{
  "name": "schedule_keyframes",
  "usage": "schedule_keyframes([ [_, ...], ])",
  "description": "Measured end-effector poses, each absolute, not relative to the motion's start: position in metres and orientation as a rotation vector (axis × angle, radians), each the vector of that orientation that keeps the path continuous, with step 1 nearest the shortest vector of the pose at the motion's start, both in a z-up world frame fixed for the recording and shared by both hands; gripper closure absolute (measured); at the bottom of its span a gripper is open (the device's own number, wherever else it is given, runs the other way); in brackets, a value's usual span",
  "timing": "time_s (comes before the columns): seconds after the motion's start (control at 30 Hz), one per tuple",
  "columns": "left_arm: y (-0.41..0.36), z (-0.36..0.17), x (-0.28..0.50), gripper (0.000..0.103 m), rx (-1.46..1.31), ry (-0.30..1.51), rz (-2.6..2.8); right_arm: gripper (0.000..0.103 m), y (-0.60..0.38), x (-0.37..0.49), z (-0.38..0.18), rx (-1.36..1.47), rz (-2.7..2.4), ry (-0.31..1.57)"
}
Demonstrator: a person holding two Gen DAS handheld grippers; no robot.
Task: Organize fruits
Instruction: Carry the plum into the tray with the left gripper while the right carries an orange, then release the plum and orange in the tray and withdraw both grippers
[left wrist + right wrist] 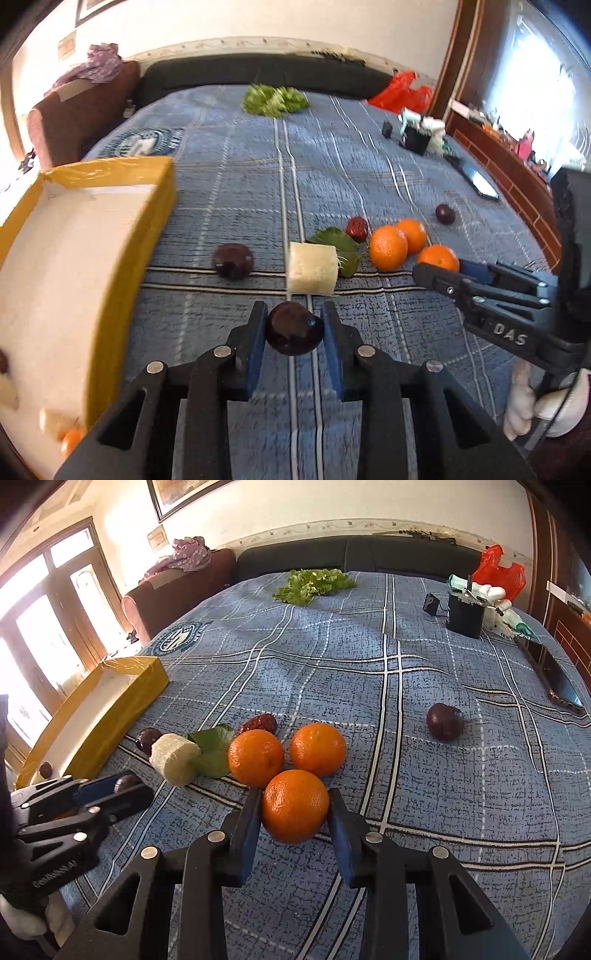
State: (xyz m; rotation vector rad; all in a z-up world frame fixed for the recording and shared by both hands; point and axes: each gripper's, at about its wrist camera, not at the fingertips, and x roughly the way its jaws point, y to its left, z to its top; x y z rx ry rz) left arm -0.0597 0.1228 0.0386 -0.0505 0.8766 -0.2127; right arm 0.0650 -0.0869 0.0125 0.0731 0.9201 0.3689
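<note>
Left claw [294, 328] pinches a dark plum [294, 328]; right claw [294, 806] clamps an orange [295, 805].

Left hand-held gripper [294, 334] clamped, right hand-held gripper [294, 808] clamped

left hand-held gripper [294, 325]: black frame, blue pads, silver screws | right hand-held gripper [294, 805]: same, white "DAS" lettering | white gloves
</note>
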Motion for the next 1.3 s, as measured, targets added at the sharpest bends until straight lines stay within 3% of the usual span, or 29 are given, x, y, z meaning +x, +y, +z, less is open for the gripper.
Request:
schedule_keyframes([
  [0.5,0.271,0.105,-0.128,0.074,-0.133,0.718,0.137,0.064,-0.017,0.019,0.066,0.094,0.558,0.83],
  [0.87,0.348,0.075,-0.098,0.074,-0.199,0.771,0.252,0.064,0.113,0.021,0.068,0.006,0.762,0.898],
  [1.23,0.378,0.052,-0.088,0.074,-0.286,0.824,0.273,0.064,0.197,0.025,0.038,-0.155,0.82,0.962],
  [1.3,0.379,0.051,-0.09,0.069,-0.285,0.824,0.279,0.063,0.2,0.026,0.033,-0.159,0.819,0.975],
])
